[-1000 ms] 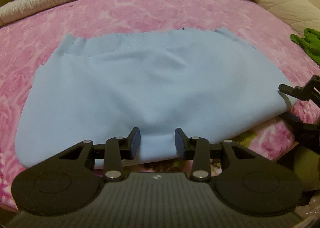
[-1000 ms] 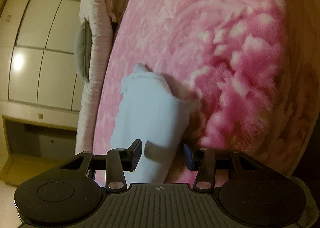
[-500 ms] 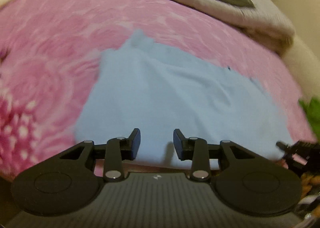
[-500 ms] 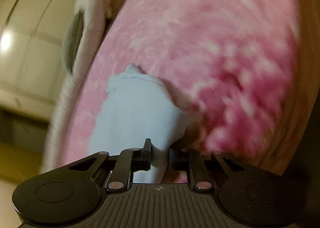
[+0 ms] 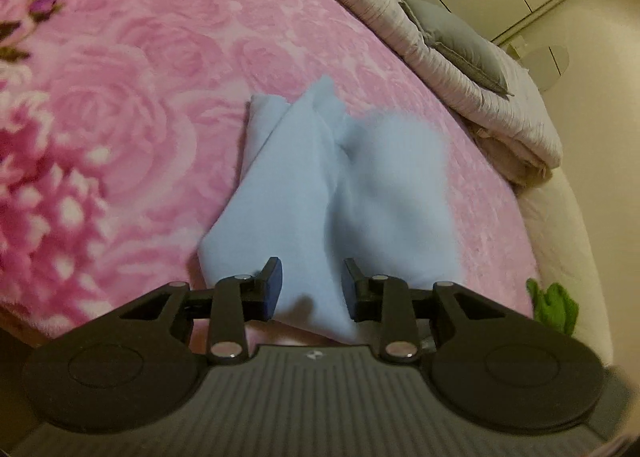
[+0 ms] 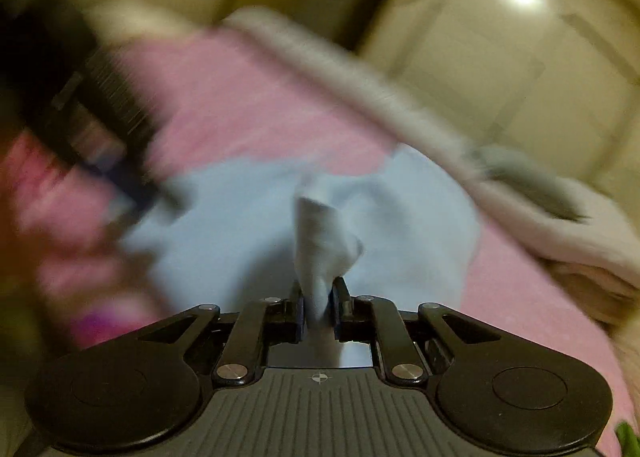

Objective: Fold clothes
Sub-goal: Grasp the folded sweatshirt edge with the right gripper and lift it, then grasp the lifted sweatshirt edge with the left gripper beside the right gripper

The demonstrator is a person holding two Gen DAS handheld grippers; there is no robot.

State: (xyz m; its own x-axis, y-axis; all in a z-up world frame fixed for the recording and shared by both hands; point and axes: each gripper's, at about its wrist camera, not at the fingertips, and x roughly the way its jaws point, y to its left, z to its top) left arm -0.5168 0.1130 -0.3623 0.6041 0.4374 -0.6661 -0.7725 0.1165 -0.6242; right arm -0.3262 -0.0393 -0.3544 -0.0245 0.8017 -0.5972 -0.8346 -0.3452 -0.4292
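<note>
right hand-held gripper (image 6: 319,307): clamped down tight on a bunched-up bit of the light blue garment (image 6: 320,241). You can see a tuft of fabric poking up from between the fingers, so it's got a solid pinch.

left hand-held gripper (image 5: 311,287): fingers spread wide, nothing pinched. The cloth runs under and between them, but I can't tell whether the pads actually touch it.

where the garment is: straight ahead of both grippers, lying on the bed's pink rose blanket (image 5: 120,105). From the left wrist view it looks half gathered, with a ridge down the middle and two lobes either side, near edge right at the fingers.

other stuff around: rolled beige quilt (image 5: 460,53) with a grey pillow (image 5: 456,41) on it, far ahead and to the right. A green cloth (image 5: 554,303) sits off to the right of the left gripper, not part of this fold I think.

step in hand (my guess): mid-fold. The right side is carrying a corner or edge across, and the right wrist view is super blurry, so it's swinging fast. The dark smear at its upper left is probably the other gripper.

what the next move needs: the right one should lay its pinched edge flat over the rest and line the edges up before letting go. The left should either press down or grab the near edge so the whole thing doesn't slide on that fuzzy blanket.
</note>
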